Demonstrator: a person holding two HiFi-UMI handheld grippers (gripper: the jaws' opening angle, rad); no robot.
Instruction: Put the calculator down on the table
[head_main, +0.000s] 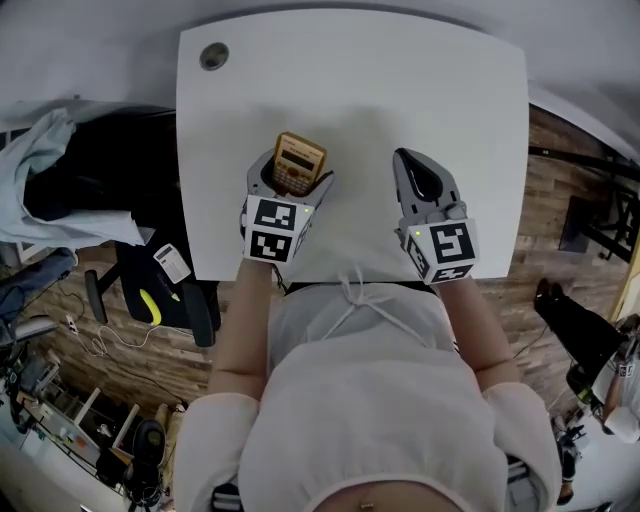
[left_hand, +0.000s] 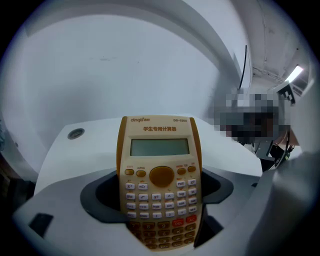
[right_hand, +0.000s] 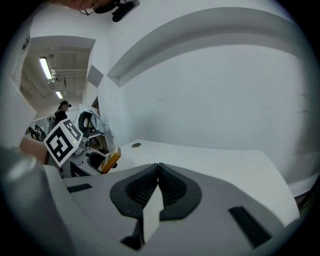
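Smooth white table (head_main: 400, 90) under left gripper (head_main: 291, 186) clamping calculator (head_main: 300, 160).

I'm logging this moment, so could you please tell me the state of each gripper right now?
Left gripper: shut on the orange-and-cream plastic calculator.
Right gripper: shut, holding nothing.

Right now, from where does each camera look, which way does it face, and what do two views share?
Head view: on the person's head, facing steeply down on the white table; shows chest, arms, left gripper and right gripper.
Left gripper view: on the left gripper, facing across the table to a wall; its jaws clamp the calculator's lower part.
Right gripper view: on the right gripper, facing across the table; its jaws are shut, empty.
Shared: both gripper views show the calculator and the table's round cap.
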